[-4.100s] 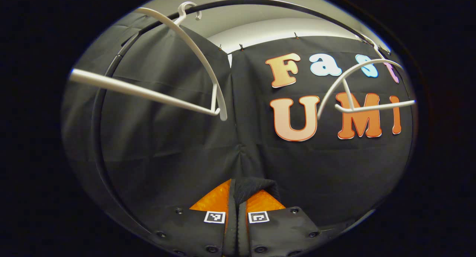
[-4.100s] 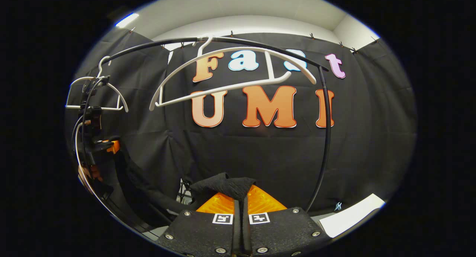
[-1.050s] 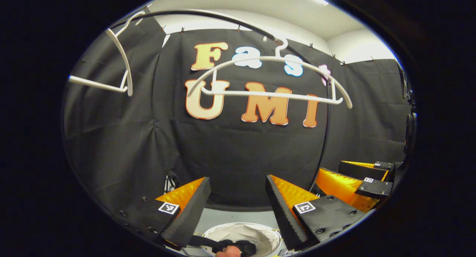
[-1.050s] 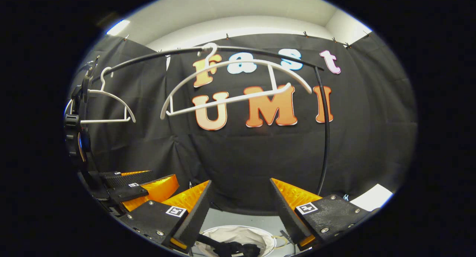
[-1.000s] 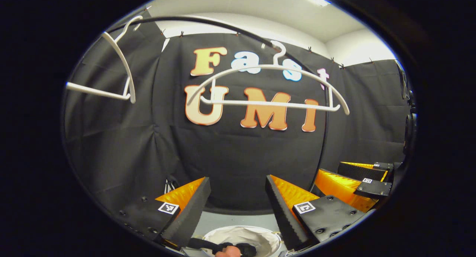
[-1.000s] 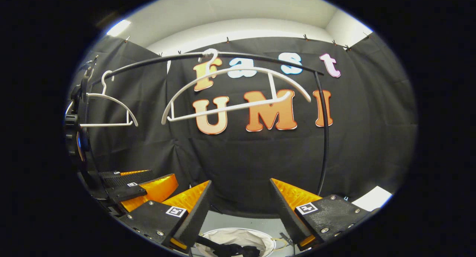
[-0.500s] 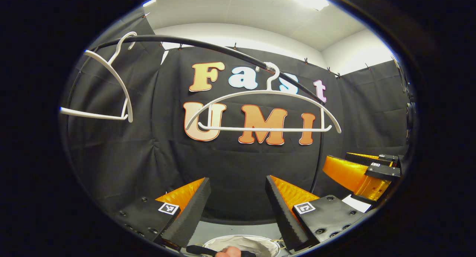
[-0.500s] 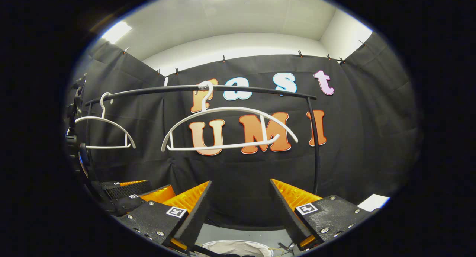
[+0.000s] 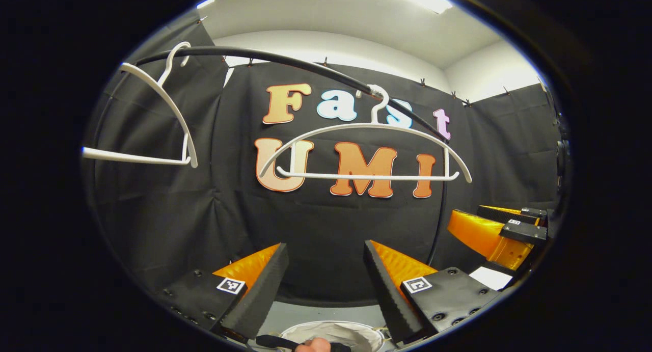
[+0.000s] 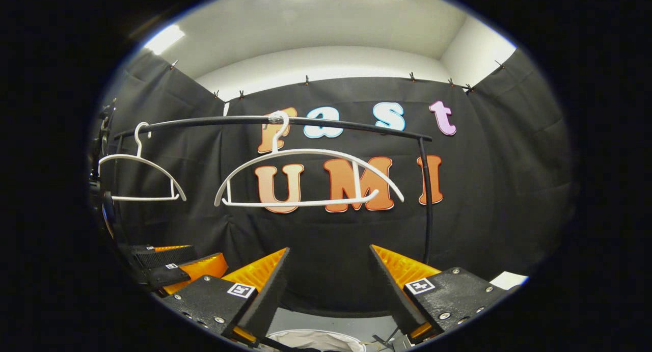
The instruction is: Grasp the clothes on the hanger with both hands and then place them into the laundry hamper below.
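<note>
- Both tongs stand wide apart with nothing between their fingers: the left gripper (image 9: 323, 283) and the right gripper (image 10: 328, 288) each show black foam pads on orange fingers, splayed in a V over the floor.
- Off to the far side of the left gripper view the right gripper shows again, low at the edge; likewise the left gripper sits low at the edge of the right gripper view.
- Black cloth lines the booth walls, clipped up along the top, with a white wall and ceiling lights above it. A strip of grey floor (image 9: 326, 311) shows under the cloth.
- A black clothes rail (image 10: 326, 122) runs level across the booth and bends down into a post at one end.
- Two bare white hangers hang from it by their hooks, well apart: the nearer hanger (image 10: 305, 181) with its long bar roughly level along the rail, and the far hanger (image 10: 140, 181) turned more end-on.
- Below and between the fingers lies the laundry hamper (image 9: 351, 331), a white-lined round rim. Dark clothes (image 9: 277, 342) lie in it as a strip at the bottom edge; which way they run cannot be told.
</note>
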{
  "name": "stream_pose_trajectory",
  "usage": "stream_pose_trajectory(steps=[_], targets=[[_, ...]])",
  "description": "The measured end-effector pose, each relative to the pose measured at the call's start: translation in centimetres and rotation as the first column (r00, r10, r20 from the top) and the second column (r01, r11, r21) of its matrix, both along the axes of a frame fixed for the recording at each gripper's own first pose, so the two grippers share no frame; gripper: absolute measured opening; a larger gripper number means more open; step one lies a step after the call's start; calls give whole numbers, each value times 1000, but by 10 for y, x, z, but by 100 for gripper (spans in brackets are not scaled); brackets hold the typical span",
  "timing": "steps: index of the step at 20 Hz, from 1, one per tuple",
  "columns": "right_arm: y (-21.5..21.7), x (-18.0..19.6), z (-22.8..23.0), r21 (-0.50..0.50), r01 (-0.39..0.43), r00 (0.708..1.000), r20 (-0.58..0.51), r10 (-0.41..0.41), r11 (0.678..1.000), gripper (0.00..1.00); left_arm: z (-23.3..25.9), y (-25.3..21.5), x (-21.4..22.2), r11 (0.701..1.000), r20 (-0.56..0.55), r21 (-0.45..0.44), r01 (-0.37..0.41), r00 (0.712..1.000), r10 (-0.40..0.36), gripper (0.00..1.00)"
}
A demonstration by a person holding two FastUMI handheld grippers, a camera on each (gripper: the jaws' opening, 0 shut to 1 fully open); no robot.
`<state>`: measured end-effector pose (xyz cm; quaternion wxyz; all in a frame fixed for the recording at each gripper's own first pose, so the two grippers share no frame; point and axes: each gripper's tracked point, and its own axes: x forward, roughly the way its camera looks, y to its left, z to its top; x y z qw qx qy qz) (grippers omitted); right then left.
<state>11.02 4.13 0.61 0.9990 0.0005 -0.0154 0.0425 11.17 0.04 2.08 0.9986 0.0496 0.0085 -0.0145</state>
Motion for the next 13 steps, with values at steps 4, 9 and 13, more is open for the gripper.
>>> stream_pose_trajectory(steps=[4, 9, 13], targets=[[3, 0, -10, -2, -9, 999, -34, 9, 1000, 91, 0, 4, -1, 1000, -5, -8, -7, 1000, 7, 96], [6, -1, -11, -10, -17, 999, -35, 16, 1000, 98, -1, 6, -3, 1000, -8, -9, -14, 1000, 14, 96], [8, -2, -13, -3, -20, 999, -42, 20, 1000, 85, -2, 8, -3, 1000, -9, -10, -20, 1000, 20, 93]])
